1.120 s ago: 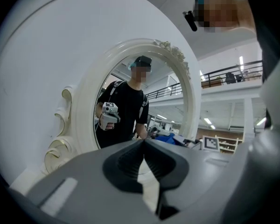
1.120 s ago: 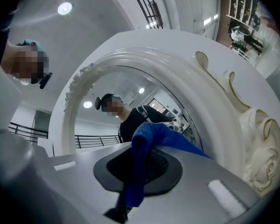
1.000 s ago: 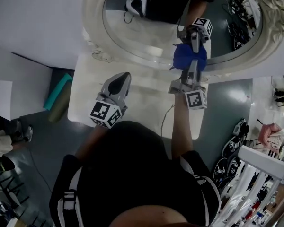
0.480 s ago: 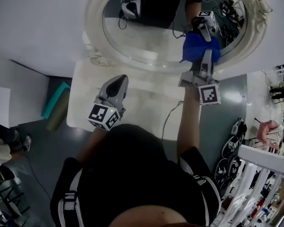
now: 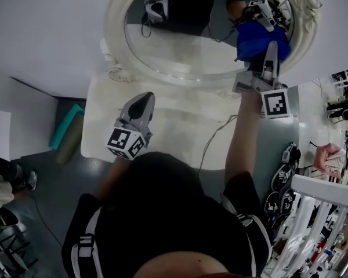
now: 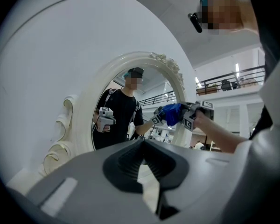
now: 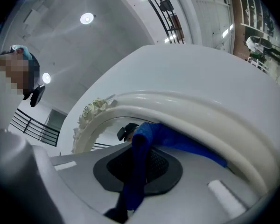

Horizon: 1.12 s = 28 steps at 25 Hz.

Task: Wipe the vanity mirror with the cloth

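Note:
The oval vanity mirror in its ornate white frame fills the top of the head view. My right gripper is shut on the blue cloth and presses it against the glass at the mirror's right side, close to the frame. In the right gripper view the cloth hangs between the jaws, right under the frame's curved rim. My left gripper hovers shut and empty over the vanity top, left of centre. From the left gripper view, mirror and cloth lie ahead.
The white vanity table stands below the mirror, and a thin cable trails across it. A teal roll lies on the floor to the left. Shoes and a white rack are at the right.
My right gripper has carried the cloth rightward and upward along the mirror's lower right part. The left gripper has hardly moved.

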Each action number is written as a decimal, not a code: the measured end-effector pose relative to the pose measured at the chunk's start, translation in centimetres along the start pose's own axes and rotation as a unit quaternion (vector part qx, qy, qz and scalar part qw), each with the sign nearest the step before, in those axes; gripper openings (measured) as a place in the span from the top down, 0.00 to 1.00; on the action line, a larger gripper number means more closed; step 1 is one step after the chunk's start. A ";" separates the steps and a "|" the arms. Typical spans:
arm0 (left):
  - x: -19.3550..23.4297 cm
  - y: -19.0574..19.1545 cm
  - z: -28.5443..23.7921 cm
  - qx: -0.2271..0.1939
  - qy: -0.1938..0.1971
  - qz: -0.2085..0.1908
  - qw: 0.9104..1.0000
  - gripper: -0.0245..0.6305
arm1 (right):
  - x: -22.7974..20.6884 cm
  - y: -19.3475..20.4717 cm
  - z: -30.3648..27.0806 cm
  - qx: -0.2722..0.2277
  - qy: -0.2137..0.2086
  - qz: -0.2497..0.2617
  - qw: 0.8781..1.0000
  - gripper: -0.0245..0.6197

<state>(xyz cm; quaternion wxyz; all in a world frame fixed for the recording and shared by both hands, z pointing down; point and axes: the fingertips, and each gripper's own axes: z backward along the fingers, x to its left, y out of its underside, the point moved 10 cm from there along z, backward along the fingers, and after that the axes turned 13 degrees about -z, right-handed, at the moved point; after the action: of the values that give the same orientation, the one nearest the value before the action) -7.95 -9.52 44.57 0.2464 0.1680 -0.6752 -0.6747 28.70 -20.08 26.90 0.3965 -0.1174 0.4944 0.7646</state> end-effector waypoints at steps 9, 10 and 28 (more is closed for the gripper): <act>-0.1 -0.3 0.4 -0.010 0.001 0.002 1.000 0.95 | 3.1 -2.4 -2.8 -0.013 -0.022 0.021 0.999 0.92; -0.1 -0.4 0.4 -0.011 0.000 0.002 1.000 0.95 | 3.3 -2.5 -3.1 -0.013 -0.024 0.024 0.999 0.92; -0.8 -1.3 2.1 -0.015 0.004 0.005 1.000 0.95 | 7.3 -3.4 -5.5 0.030 -0.080 0.037 0.996 0.92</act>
<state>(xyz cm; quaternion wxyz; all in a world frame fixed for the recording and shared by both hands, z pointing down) -8.59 -7.38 43.29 0.2545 0.1635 -0.6645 -0.6833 25.19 -20.47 17.78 0.4096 -0.0258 0.4878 0.7705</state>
